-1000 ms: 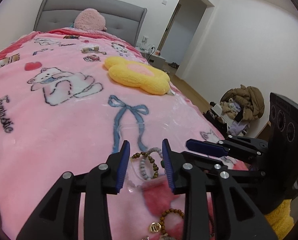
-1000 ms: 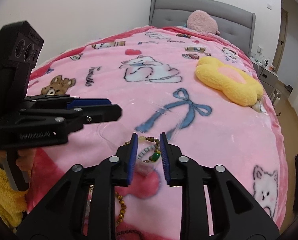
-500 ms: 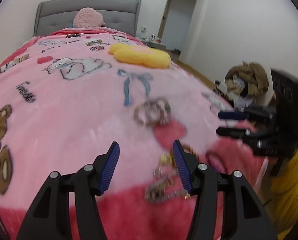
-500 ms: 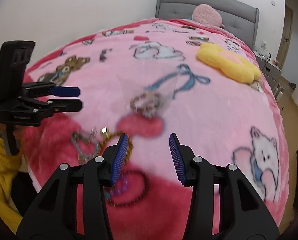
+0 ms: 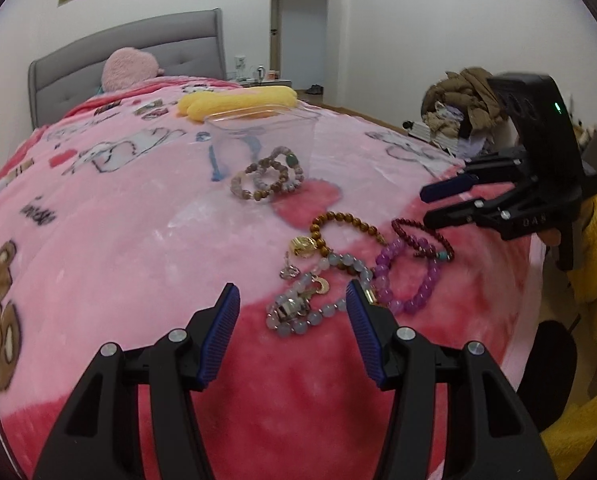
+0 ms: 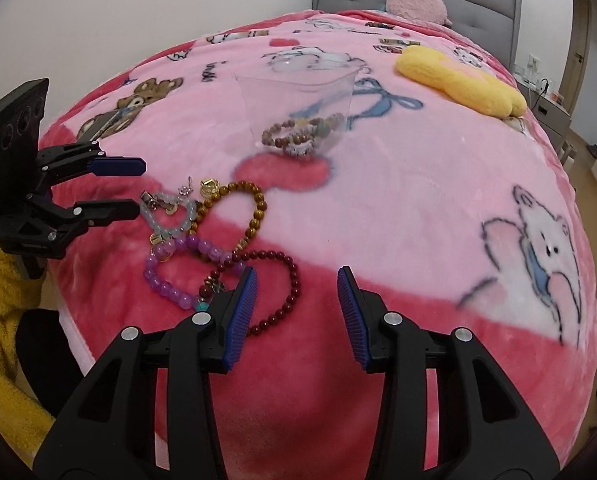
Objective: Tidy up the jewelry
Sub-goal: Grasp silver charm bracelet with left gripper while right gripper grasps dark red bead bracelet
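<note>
A clear plastic box (image 5: 264, 128) (image 6: 294, 92) stands on the pink blanket and holds several beaded bracelets (image 5: 268, 176) (image 6: 298, 134). Nearer the bed's foot lie loose pieces: a brown bead bracelet (image 5: 344, 220) (image 6: 234, 208), a purple bead bracelet (image 5: 406, 276) (image 6: 178, 268), a dark red bead bracelet (image 5: 422, 236) (image 6: 276, 288), a pale blue bead bracelet (image 5: 318, 300) (image 6: 170, 216) and small gold charms (image 5: 304, 246). My left gripper (image 5: 292, 332) (image 6: 132, 184) is open and empty just short of the pale blue bracelet. My right gripper (image 6: 296, 312) (image 5: 434, 204) is open and empty beside the dark red bracelet.
A yellow flower-shaped cushion (image 5: 238, 102) (image 6: 458, 80) lies beyond the box. A pink plush pillow (image 5: 128, 68) (image 6: 416, 2) rests against the grey headboard. A heap of clothes (image 5: 456, 108) sits on the floor to the right of the bed.
Both grippers have pulled back from the clear box towards the foot of the bed and opened wider. The loose bracelets near the bed edge have come into full view.
</note>
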`<act>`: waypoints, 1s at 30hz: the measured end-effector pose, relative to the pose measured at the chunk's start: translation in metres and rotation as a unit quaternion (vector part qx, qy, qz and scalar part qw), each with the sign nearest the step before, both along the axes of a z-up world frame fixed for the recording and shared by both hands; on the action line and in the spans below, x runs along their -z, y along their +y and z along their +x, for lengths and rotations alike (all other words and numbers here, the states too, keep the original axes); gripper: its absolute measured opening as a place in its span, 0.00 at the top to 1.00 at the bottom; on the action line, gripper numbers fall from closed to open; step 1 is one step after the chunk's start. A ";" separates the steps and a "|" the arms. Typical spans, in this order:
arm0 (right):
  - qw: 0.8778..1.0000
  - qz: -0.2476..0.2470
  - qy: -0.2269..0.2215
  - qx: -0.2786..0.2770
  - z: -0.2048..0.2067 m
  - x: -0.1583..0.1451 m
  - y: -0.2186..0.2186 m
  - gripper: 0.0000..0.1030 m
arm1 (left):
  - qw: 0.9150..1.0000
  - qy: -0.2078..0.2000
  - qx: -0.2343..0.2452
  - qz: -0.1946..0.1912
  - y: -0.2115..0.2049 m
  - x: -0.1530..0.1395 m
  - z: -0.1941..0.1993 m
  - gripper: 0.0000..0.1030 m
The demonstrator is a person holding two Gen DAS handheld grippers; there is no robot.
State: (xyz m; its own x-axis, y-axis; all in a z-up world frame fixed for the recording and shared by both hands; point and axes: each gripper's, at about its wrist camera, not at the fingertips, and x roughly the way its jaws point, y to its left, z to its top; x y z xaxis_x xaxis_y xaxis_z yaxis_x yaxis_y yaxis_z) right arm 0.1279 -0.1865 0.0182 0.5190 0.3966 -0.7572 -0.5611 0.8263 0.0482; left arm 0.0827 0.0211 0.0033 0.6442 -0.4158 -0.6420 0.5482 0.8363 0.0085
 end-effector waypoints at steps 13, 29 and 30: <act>1.000 -0.006 0.013 -0.006 0.004 0.011 0.003 0.67 | 1.000 0.003 0.019 0.012 -0.006 0.007 0.001 0.73; 0.999 -0.039 -0.004 -0.016 0.000 0.019 0.017 0.91 | 1.000 0.008 0.018 0.011 -0.007 0.009 0.008 0.88; 0.999 -0.042 -0.006 -0.015 0.000 0.019 0.018 0.93 | 1.000 0.007 0.018 0.012 -0.007 0.009 0.008 0.89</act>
State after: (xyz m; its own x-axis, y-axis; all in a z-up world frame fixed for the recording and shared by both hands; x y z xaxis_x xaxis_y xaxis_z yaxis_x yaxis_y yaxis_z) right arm 0.1281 -0.1684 -0.0006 0.5176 0.3477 -0.7818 -0.5860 0.8098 -0.0278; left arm 0.0902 0.0140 -0.0053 0.6207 -0.4226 -0.6604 0.5778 0.8159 0.0209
